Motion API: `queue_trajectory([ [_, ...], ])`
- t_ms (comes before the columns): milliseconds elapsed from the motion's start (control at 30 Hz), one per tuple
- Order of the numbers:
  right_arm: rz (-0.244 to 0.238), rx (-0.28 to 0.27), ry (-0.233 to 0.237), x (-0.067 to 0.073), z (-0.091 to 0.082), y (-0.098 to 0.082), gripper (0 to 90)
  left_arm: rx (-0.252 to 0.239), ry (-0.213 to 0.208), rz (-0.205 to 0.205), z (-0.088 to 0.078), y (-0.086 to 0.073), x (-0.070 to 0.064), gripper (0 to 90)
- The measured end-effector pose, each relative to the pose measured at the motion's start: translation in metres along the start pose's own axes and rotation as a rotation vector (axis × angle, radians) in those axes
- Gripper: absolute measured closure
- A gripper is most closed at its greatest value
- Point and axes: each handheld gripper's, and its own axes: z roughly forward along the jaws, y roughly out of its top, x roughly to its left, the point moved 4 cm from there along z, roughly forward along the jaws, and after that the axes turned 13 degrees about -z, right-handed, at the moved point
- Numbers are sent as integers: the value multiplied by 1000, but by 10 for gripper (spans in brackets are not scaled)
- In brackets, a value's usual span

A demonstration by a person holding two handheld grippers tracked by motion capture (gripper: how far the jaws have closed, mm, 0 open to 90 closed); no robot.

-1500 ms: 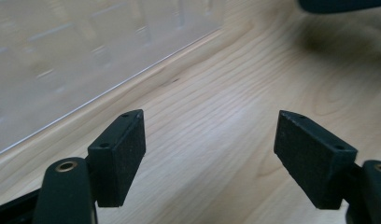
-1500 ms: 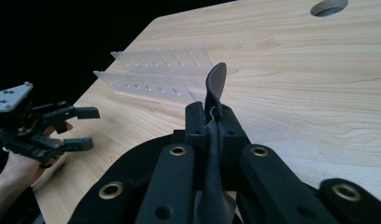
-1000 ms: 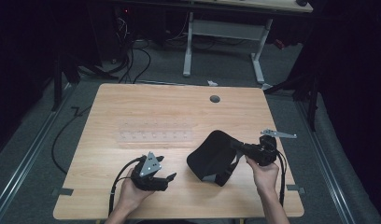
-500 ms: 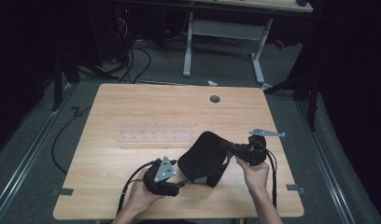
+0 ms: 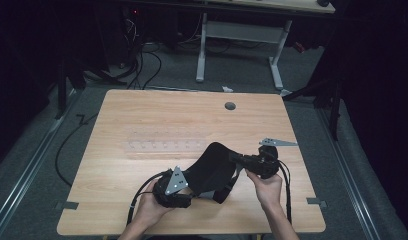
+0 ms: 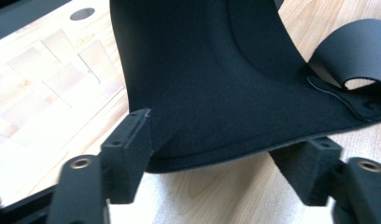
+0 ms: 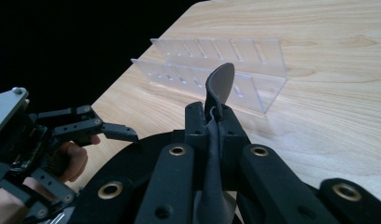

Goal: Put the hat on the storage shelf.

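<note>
Matt black fabric pad (image 6: 216, 79), pale wood-grain table (image 5: 142, 120).

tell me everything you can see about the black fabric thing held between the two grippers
The black fabric piece looks like soft, matte, felt-like padding with a curved edge and a strap looped back on itself at one end. It is lifted off the wooden table, arched between the hands. The right gripper is shut on one edge, pinching a thin fold. The left gripper is open, its jaws standing either side of the lower edge, not closed on it.
</note>
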Motion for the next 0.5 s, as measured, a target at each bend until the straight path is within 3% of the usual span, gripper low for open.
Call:
queue_trajectory([
  [200, -2, 10, 23, 6, 6, 0, 861, -5, 16, 12, 0, 1, 3, 377],
  [500, 4, 6, 88, 15, 12, 1, 859, -6, 21, -18, 0, 5, 6, 419],
])
